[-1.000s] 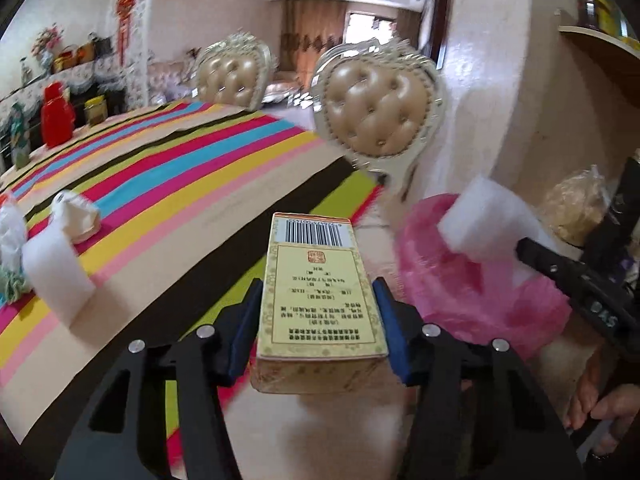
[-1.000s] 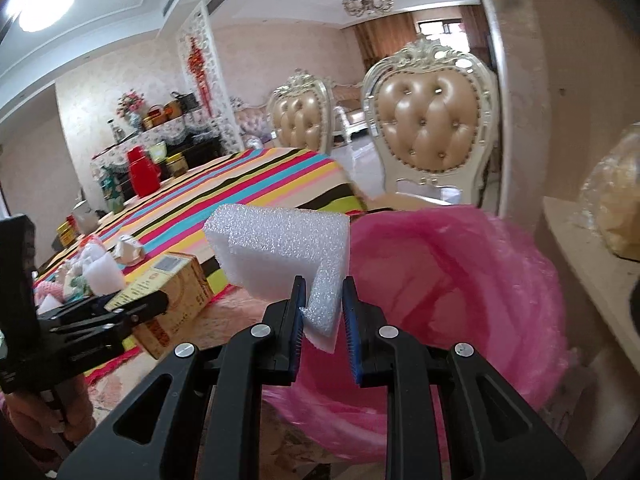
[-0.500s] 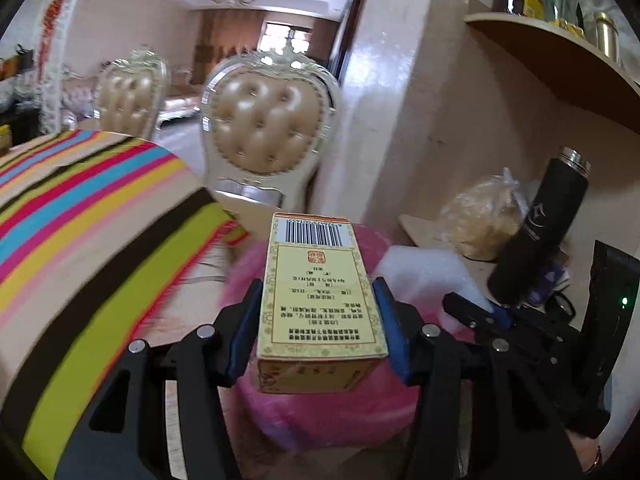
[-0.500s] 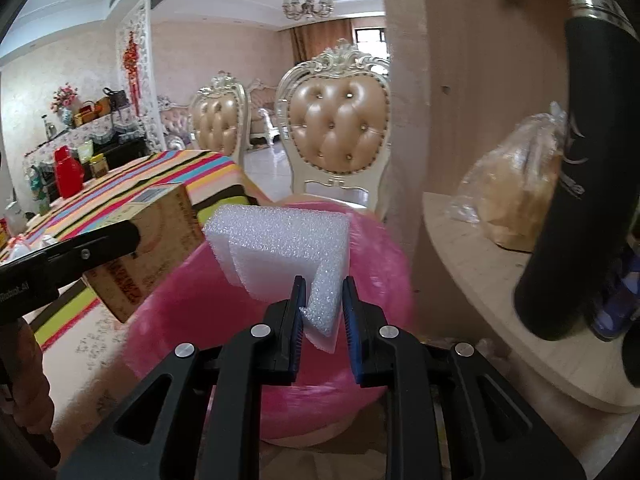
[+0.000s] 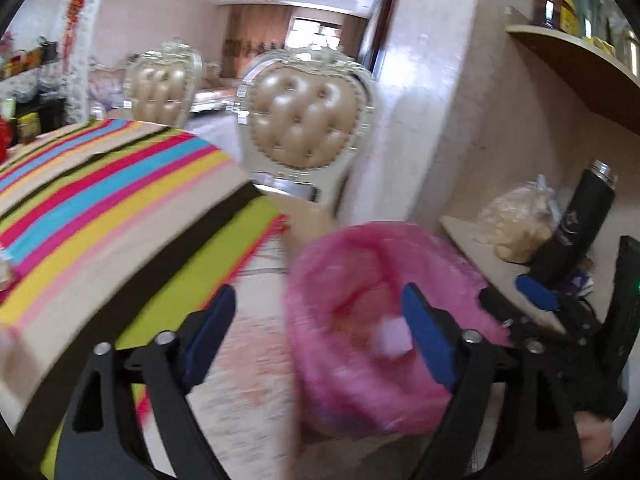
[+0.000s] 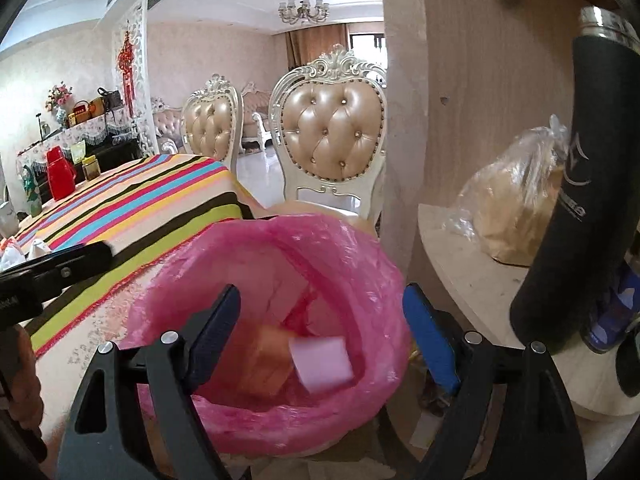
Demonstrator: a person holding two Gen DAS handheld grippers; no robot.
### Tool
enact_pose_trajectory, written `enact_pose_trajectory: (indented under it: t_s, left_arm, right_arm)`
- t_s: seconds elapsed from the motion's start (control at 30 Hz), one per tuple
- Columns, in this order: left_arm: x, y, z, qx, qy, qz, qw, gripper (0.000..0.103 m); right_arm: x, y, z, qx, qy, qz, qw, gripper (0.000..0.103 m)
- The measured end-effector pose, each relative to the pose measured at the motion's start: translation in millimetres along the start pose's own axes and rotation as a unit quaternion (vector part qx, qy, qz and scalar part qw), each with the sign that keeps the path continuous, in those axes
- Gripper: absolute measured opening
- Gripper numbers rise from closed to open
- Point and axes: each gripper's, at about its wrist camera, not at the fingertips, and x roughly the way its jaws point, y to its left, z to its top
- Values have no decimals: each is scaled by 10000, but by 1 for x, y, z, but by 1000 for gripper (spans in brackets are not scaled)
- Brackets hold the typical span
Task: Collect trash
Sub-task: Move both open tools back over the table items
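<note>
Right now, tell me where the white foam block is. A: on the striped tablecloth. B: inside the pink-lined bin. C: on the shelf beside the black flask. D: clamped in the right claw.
B: the white foam block lies inside the pink-lined bin, and the right claw above it is open and holds nothing.

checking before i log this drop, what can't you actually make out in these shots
- Box in the pink bin bag: right wrist view, motion-blurred; print unreadable.
- White foam piece: blurred in both views; resting or falling, cannot tell.
- Bag's bottom: hidden by its near rim and the right gripper.
- Left gripper view: smeared throughout.
- Black flask: cut off by the right edge.
</note>
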Motion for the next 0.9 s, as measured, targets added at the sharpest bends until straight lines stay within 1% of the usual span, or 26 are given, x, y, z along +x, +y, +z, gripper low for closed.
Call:
enact_pose_trajectory:
  t_s: [0.03, 0.07, 0.13, 0.23, 0.27, 0.37, 0.43, 0.5, 0.57, 0.6, 0.63, 0.77, 0.8, 0.9]
  left_arm:
    - [-8, 9, -2, -46, -21, 198, 9998, 93]
    - [-14, 14, -4, -73, -37, 306, 9995, 96]
    - [-30, 29, -10, -81, -81, 557, 9984, 98]
    - [-55, 52, -20, -6, -136, 1068, 9942, 98]
    - [-67, 63, -24, 4, -168, 1289, 9915, 98]
    - [-95, 92, -35, -65, -208, 1778, 9838, 98]
    - [-112, 111, -41, -185, -201, 1995, 9795, 98]
    - [-135, 137, -50, -440, -245, 2282, 9723, 98]
    - [-153, 156, -58, -627, -266, 2476, 9665, 98]
    - [-166, 171, -65, -767, -259, 2627, 9615, 98]
    - [-174, 179, -68, -845, -261, 2719, 9583, 98]
    - [-220, 225, -86, -1310, -320, 3216, 9372, 98]
    - [-229, 232, -91, -1393, -324, 3297, 9332, 98]
    - [-260, 265, -103, -1647, -341, 3655, 9155, 98]
  right_arm:
    - [-2, 4, 1, 0, -29, 34, 10000, 79]
    - [-3, 6, 1, -4, -41, 62, 10000, 79]
    - [-5, 17, 3, -20, -52, 221, 9997, 79]
    - [-5, 42, 6, -108, -63, 557, 9984, 85]
    - [-3, 55, 7, -167, -52, 739, 9971, 85]
    - [1, 96, 7, -402, 64, 1213, 9918, 85]
    - [5, 125, 7, -565, 149, 1546, 9863, 85]
    - [9, 157, 5, -694, 216, 1853, 9800, 85]
    - [9, 181, 1, -775, 291, 2066, 9749, 85]
    - [9, 197, -1, -839, 355, 2217, 9708, 85]
    - [9, 213, -2, -927, 420, 2366, 9663, 85]
    - [3, 271, -7, -1373, 567, 2777, 9491, 85]
    - [2, 286, -9, -1486, 579, 2844, 9454, 85]
    - [-1, 318, -16, -1716, 663, 3106, 9326, 85]
